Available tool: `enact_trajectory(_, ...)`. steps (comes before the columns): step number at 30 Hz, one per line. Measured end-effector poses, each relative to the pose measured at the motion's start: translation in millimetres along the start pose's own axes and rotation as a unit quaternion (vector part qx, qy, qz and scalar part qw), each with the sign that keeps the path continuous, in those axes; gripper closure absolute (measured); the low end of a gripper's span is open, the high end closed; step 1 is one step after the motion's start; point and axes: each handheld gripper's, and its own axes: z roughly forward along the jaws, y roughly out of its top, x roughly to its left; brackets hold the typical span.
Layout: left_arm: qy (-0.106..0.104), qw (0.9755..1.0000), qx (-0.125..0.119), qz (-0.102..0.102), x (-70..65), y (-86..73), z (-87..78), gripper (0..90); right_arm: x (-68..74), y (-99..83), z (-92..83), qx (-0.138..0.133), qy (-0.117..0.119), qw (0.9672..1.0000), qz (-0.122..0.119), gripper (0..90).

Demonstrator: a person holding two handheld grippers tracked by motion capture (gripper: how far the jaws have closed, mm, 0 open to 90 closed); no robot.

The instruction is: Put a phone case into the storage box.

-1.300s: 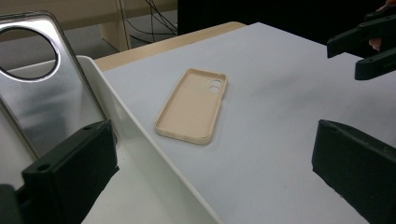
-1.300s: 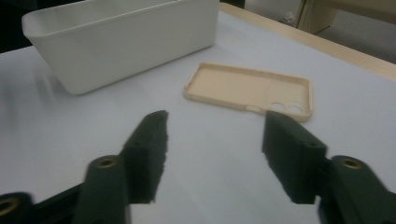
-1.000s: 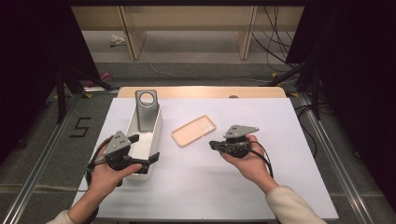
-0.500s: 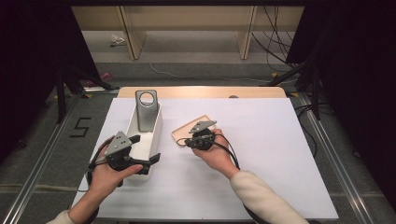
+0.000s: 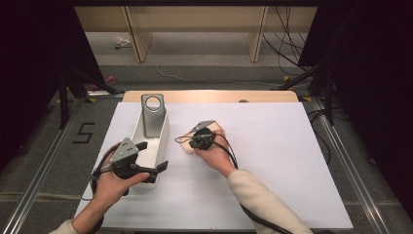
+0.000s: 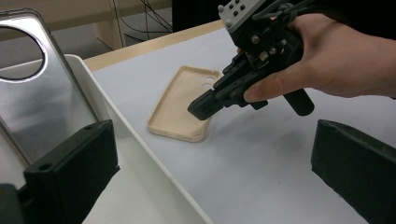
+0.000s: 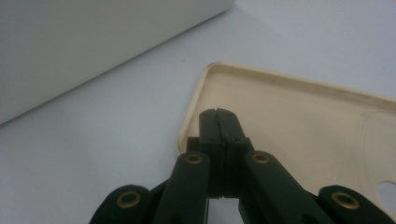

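- Beige phone case lies flat on the white bench, hollow side up, near the middle of the high view, just to the 3 o'clock side of the white tray.
- From above, the right tool and the hand that bears it cover most of the case, so little of its outline can be read there.
- The left tool's own camera gives the side look that the high view lacks: the case shows a raised rim all round, rounded corners and a cut-out for the lens near its far end, with the right tool tipped down onto its near corner.
- The right tool's own camera is closest: its jaws are pressed together with nothing between them, the tips sitting over the case's inner floor close to a corner of the rim. Whether the tips touch the floor cannot be told.
- Left tool rests at about 8 o'clock from the case, jaws spread wide astride the near end of the tray, gripping nothing.
- A grey metal plate with a round hole stands leaning in the tray's far end, at about 10 o'clock from the case.
- The tray's long wall runs between the left tool and the case.
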Motion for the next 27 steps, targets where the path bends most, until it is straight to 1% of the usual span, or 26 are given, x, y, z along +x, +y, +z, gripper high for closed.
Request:
enact_trajectory(4,-0.002,1.0000,0.002,-0.001,0.2,-0.6,0.4,0.1,0.1,0.0,6.3,0.008,-0.001,1.0000,0.006,90.0)
enact_trajectory(8,-0.004,1.0000,0.004,0.002,0.4,-0.8,0.9,0.2,-0.8,0.7,9.7,0.017,-0.003,0.9998,0.005,90.0)
enact_trajectory(14,-0.005,1.0000,0.003,0.002,0.2,-1.0,1.0,0.2,-2.8,-1.0,12.5,0.028,-0.002,0.9996,0.006,90.0)
enact_trajectory(17,-0.004,1.0000,0.004,0.000,0.3,-1.5,1.4,0.2,-5.6,-3.1,12.7,0.030,0.000,0.9995,0.013,90.0)
enact_trajectory(24,-0.005,1.0000,0.005,0.001,-0.8,-1.5,1.6,0.2,-9.3,-6.9,6.4,0.044,0.001,0.9990,0.001,90.0)
enact_trajectory(26,-0.006,1.0000,0.005,0.002,-1.1,-1.8,2.1,0.2,-10.9,-9.2,2.3,0.051,0.001,0.9986,-0.008,90.0)
enact_trajectory(27,-0.006,1.0000,0.006,0.003,-1.1,-1.9,2.1,0.2,-11.8,-10.5,0.2,0.054,0.000,0.9984,-0.017,90.0)
